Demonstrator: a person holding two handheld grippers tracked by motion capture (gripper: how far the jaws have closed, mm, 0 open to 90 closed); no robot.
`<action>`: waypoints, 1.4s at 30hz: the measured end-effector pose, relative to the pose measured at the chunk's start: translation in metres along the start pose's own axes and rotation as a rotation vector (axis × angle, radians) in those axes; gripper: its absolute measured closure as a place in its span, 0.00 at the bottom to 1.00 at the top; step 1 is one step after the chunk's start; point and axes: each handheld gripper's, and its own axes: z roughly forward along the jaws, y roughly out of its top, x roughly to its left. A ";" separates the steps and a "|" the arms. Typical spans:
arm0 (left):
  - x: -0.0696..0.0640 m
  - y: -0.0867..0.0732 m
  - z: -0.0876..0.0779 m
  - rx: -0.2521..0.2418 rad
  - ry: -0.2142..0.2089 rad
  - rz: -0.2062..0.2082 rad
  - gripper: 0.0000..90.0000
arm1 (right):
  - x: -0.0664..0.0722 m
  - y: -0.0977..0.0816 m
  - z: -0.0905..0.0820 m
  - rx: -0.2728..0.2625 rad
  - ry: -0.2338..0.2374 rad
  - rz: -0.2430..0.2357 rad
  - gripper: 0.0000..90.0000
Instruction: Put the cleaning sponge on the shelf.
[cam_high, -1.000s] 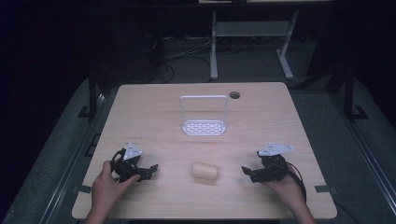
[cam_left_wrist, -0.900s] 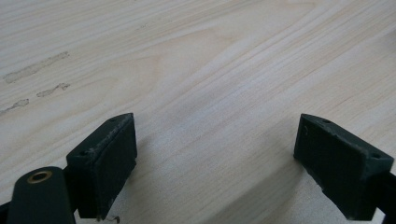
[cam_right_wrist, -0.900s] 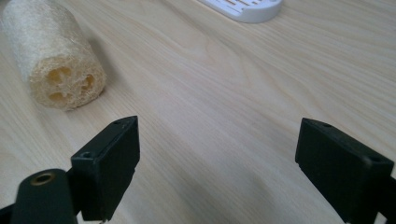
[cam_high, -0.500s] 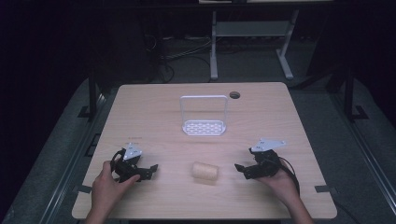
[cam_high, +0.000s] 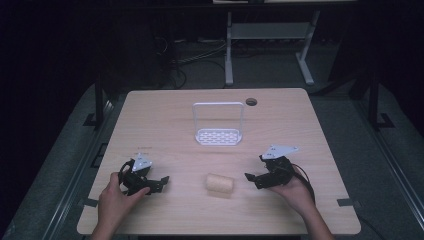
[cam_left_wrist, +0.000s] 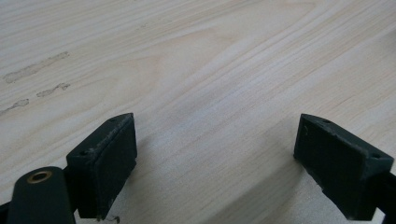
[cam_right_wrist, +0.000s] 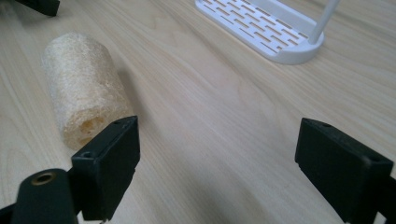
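Note:
A pale loofah roll (cam_high: 220, 184) lies on its side on the wooden table, near the front middle; the right gripper view has the loofah roll (cam_right_wrist: 81, 88) just beyond its left jaw. A white slotted rack (cam_high: 218, 125) with a tall wire frame stands mid-table, and the rack (cam_right_wrist: 266, 28) appears at the top of the right gripper view. My right gripper (cam_high: 253, 178) is open, just right of the roll, with nothing between its jaws. My left gripper (cam_high: 159, 183) rests open at the front left, over bare wood (cam_left_wrist: 210, 93).
The table (cam_high: 165, 115) has a round cable hole (cam_high: 251, 101) at its back right. Beyond the far edge stand a grey metal frame (cam_high: 270, 35) and cables on a dark floor.
My right gripper has moved left and slightly forward toward the loofah roll. The left gripper and the roll have stayed put.

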 end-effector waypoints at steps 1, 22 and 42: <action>0.000 0.000 0.000 0.000 0.000 0.000 0.14 | 0.000 0.002 0.001 -0.002 0.004 -0.004 0.15; 0.000 0.000 0.000 0.000 0.000 0.000 0.14 | 0.009 0.026 0.015 -0.005 0.065 -0.057 0.15; 0.000 0.000 0.000 -0.001 0.000 0.000 0.14 | 0.027 0.046 0.027 -0.007 0.142 -0.095 0.15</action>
